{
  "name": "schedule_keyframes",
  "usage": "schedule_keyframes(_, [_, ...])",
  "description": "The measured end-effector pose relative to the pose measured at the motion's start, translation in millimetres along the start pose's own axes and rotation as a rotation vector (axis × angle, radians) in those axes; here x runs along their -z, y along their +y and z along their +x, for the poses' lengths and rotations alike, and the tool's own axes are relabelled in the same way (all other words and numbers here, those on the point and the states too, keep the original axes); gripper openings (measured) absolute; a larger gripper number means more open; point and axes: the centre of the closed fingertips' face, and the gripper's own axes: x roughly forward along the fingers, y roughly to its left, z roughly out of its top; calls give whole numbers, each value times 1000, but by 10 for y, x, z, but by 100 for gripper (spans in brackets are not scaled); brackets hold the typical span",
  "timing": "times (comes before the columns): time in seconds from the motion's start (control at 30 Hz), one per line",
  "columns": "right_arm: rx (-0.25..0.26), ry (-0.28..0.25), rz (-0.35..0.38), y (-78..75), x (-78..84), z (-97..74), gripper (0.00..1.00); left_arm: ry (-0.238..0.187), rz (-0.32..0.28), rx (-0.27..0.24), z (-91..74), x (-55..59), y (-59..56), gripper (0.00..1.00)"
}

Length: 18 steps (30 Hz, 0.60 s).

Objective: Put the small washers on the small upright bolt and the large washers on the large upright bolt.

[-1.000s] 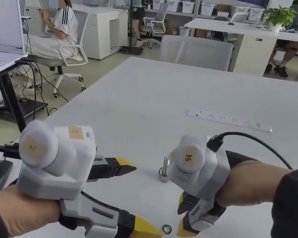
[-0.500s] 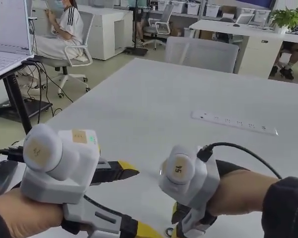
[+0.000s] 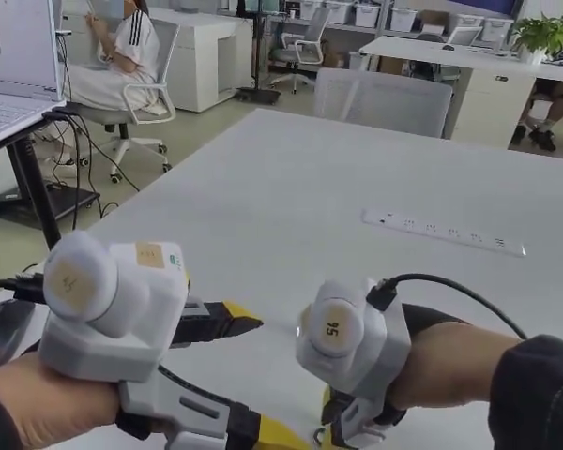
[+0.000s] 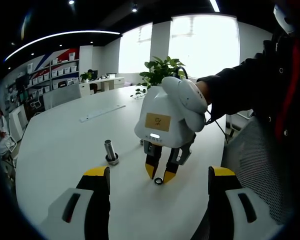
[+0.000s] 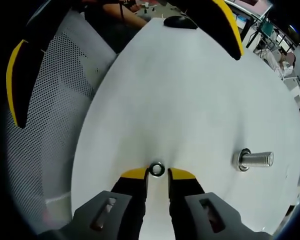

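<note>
Steeply tipped down, right tongs (image 5: 158, 174) bracket a washer (image 5: 157, 169)

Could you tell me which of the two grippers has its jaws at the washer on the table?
The right gripper: its yellow tips flank the washer, whereas the left gripper holds its jaws wide apart.

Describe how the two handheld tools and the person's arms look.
Both the left tool and right tool have boxy light-grey bodies with a rounded white knob, tan label patches and black jaws tipped in yellow. The right one's knob carries a number, and a black cable plugs into it. The right arm wears a dark sleeve.
</note>
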Motion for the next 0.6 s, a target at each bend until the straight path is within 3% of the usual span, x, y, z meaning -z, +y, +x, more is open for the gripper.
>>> schedule_keyframes(0.6, [-1,0,-16,-12,2,-2,14,-9,-5,-6,-12,-15,19,80])
